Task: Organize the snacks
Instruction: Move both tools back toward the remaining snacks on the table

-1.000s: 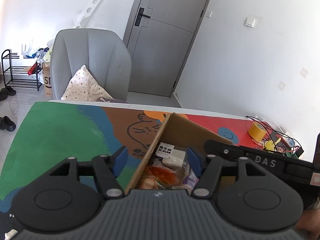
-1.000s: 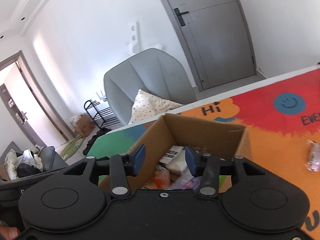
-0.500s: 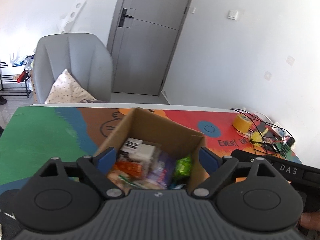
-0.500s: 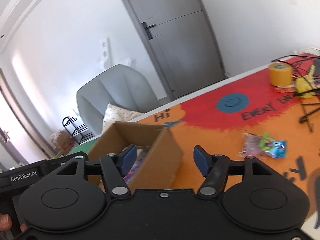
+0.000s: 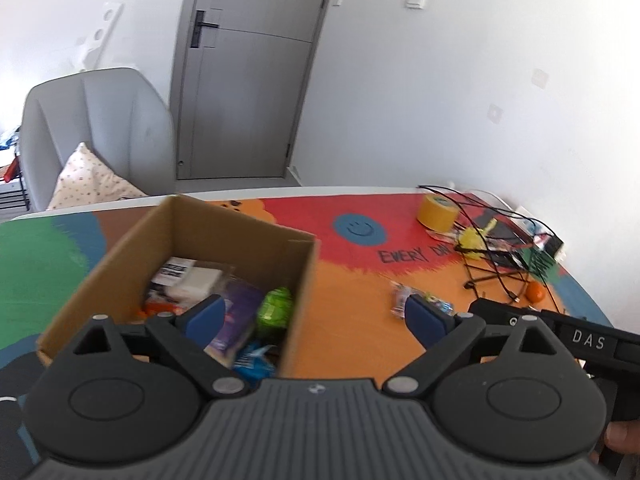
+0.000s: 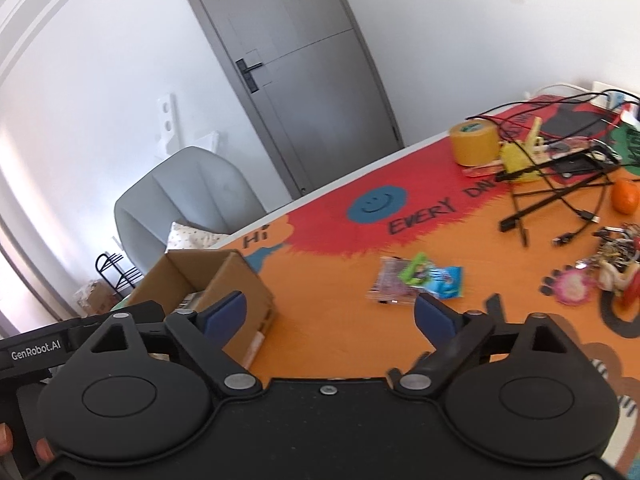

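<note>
Left gripper (image 5: 314,316): jaws spread wide, nothing between them, held above the near right corner of the cardboard box (image 5: 298,280). The box stands open on the painted tabletop (image 5: 352,344) and contains several snack packets, among them a green packet (image 5: 276,306) against the right wall, a purple packet (image 5: 236,312) beside it, and a white block (image 5: 198,280) farther in. Right gripper (image 6: 330,318): jaws likewise wide apart and empty, over the orange area to the right of the box (image 6: 236,280). A small cluster of loose snack packets (image 6: 416,280) lies on the table just beyond the right gripper, well apart from the box. At the far right are a roll of yellow tape (image 6: 474,140), tangled black cables (image 6: 560,192) and an orange fruit (image 6: 624,196).
</note>
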`<action>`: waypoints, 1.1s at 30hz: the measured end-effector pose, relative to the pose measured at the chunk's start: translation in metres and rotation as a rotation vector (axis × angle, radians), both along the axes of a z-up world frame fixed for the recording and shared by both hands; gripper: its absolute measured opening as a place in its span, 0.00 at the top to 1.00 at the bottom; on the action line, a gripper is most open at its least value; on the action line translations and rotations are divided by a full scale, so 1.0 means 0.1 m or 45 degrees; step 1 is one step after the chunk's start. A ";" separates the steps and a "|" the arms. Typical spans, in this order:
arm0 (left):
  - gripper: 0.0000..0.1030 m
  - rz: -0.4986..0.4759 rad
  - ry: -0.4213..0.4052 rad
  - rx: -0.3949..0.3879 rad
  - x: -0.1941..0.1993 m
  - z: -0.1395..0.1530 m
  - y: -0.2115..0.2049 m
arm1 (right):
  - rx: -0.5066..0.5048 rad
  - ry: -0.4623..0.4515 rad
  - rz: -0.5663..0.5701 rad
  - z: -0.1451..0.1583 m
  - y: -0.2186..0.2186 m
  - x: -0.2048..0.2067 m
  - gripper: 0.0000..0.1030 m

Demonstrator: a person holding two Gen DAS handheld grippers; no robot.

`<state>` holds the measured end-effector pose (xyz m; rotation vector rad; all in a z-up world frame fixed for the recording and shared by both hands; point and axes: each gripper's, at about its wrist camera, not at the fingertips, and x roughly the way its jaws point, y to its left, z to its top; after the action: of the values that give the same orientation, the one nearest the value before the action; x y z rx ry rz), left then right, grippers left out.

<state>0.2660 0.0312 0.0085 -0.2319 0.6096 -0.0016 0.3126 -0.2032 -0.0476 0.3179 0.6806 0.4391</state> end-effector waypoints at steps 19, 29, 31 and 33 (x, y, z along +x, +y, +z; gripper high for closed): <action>0.07 -0.114 -0.003 0.005 0.29 -0.11 -0.64 | 0.061 0.047 -0.122 -0.28 -0.59 0.14 0.19; 0.15 -0.142 0.037 0.037 0.59 -0.28 -0.76 | 0.122 0.144 -0.155 -0.58 -0.60 0.50 0.32; 0.19 -0.156 0.049 0.037 0.68 -0.32 -0.78 | 0.121 0.153 -0.154 -0.63 -0.58 0.58 0.33; 0.24 -0.162 0.061 0.041 0.77 -0.36 -0.80 | 0.117 0.165 -0.160 -0.67 -0.57 0.66 0.34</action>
<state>0.3431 -0.0491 -0.0280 -0.1623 0.6705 -0.1093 0.3786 -0.2601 -0.1149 0.4762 0.7634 0.3320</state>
